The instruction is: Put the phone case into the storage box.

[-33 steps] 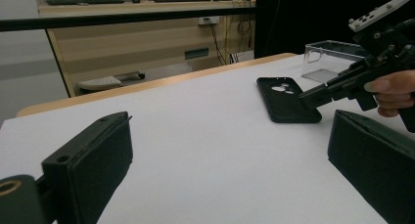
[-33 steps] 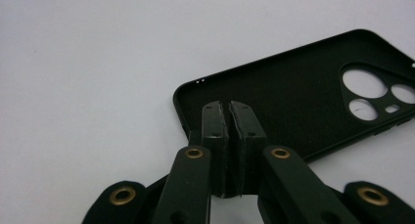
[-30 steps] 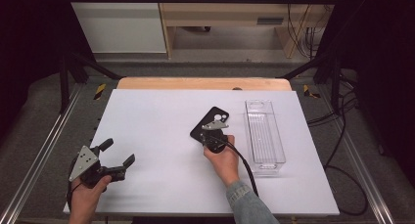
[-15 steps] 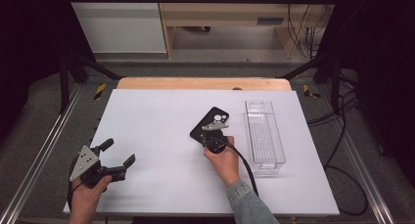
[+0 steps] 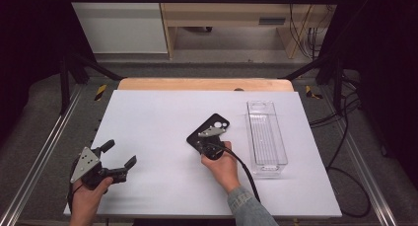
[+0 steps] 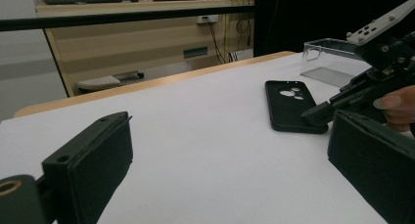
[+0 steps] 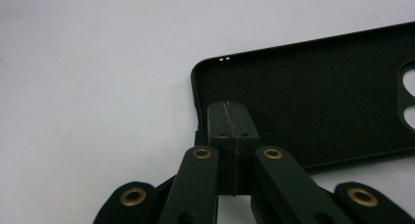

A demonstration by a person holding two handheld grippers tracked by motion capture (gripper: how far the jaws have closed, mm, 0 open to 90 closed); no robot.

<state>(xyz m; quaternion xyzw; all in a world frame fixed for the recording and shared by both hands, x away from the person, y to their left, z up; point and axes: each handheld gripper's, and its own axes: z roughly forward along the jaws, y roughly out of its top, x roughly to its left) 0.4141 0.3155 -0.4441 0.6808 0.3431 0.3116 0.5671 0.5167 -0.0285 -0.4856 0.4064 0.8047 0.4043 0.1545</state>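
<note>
The black phone case [image 5: 208,132] lies flat at frame centre of the high view, on the white worktop [image 5: 157,117], just left of the clear plastic tray [image 5: 266,137], not touching it. The right claw [image 5: 206,145] sits on the case's lower end; in the right gripper view its jaws are pressed flat together w/ no gap, tip over the case's short edge near one corner [image 7: 230,119]. Can't tell for sure whether a thin lip of the case is pinched between them or they're just clenched and resting on it; prob. set at the corner bc that's where the soft rim gives purchase to lift or drag. The left claw [image 5: 118,162] is at lower left of the high view, well apart from the case, jaws spread wide, released, nothing in them; looks like it's parked out of the way, aimed towards the case. Case: matte, rubbery-looking, rounded corners, raised rim, inner face up, camera cut-outs w/ round holes at the far end [image 6: 292,93]. Tray: long, narrow, see-through rigid plastic w/ ribbed floor, upright walls. Worktop: smooth, white, low sheen, wood edge at the back.
</note>
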